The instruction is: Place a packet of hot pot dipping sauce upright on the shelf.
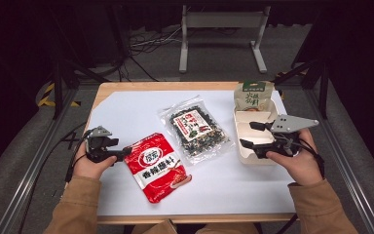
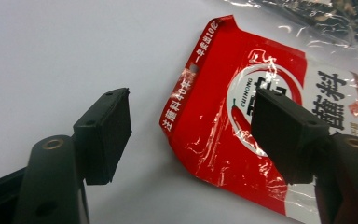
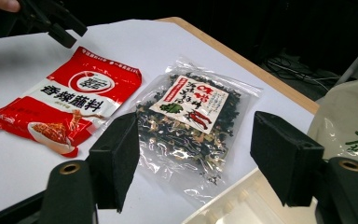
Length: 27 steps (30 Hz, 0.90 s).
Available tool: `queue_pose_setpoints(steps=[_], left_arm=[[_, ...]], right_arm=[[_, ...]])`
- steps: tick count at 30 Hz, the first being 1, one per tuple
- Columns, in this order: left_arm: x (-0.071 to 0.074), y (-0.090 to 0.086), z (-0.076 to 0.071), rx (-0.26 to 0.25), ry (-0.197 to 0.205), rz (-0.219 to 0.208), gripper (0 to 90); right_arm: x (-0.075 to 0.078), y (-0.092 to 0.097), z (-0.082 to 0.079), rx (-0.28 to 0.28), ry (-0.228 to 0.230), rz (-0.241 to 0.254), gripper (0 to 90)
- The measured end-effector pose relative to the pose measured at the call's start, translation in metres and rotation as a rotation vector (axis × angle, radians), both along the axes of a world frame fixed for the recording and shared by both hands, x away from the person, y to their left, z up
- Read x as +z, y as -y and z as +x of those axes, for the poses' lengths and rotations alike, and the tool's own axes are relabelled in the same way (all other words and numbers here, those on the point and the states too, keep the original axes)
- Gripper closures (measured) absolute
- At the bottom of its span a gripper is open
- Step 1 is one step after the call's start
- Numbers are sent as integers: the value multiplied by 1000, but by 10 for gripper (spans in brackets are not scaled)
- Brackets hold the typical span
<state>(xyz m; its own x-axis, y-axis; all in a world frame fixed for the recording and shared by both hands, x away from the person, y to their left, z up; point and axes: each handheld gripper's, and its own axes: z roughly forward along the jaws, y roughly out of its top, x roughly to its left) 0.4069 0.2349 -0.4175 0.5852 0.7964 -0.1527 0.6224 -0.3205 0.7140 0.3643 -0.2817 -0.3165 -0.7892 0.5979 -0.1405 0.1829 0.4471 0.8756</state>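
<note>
From the high view, a white sheet (image 1: pixel 126 117) covers the wooden table. The left gripper (image 1: pixel 119 153) sits at the upper left corner of a glossy red pouch (image 1: pixel 157 165), which lies flat near the front edge. A clear bag (image 1: pixel 195 129) of dark flakes lies beside it, mid-table. The right gripper (image 1: pixel 251 134) hovers over a pale moulded tray (image 1: pixel 243 153) at the right; a cream-green packet (image 1: pixel 253 96) leans at the tray's far end. Whether the left jaws touch the pouch is hard to make out here.

In the left gripper view, the jaws stand apart, unclenched: one square black pad over bare sheet, the other over the crinkled red pouch (image 2: pixel 242 116), whose corner lies between them. The pouch's right side is cut off.

In the right gripper view, the jaws gape, grasping nothing. The clear bag (image 3: pixel 191 121) shows between them, its film wrinkled. The tray's rim (image 3: pixel 228 205) and the packet (image 3: pixel 354 126) are cropped.
</note>
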Motion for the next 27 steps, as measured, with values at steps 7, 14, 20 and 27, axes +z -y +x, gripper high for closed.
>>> queue_pose_setpoints(steps=[7,14,20,27], left_arm=[[-13,1,7,10,-68,-27,248],[-21,5,10,0,-93,-11,229],[-25,7,11,-8,-112,3,222],[-27,8,9,-37,-144,-40,311]], right_arm=[[-5,-4,0,5,-6,-19,321],[-7,-6,1,9,-14,-23,319],[-9,-6,1,9,-19,-25,319],[-10,-7,2,21,-41,-6,314]])
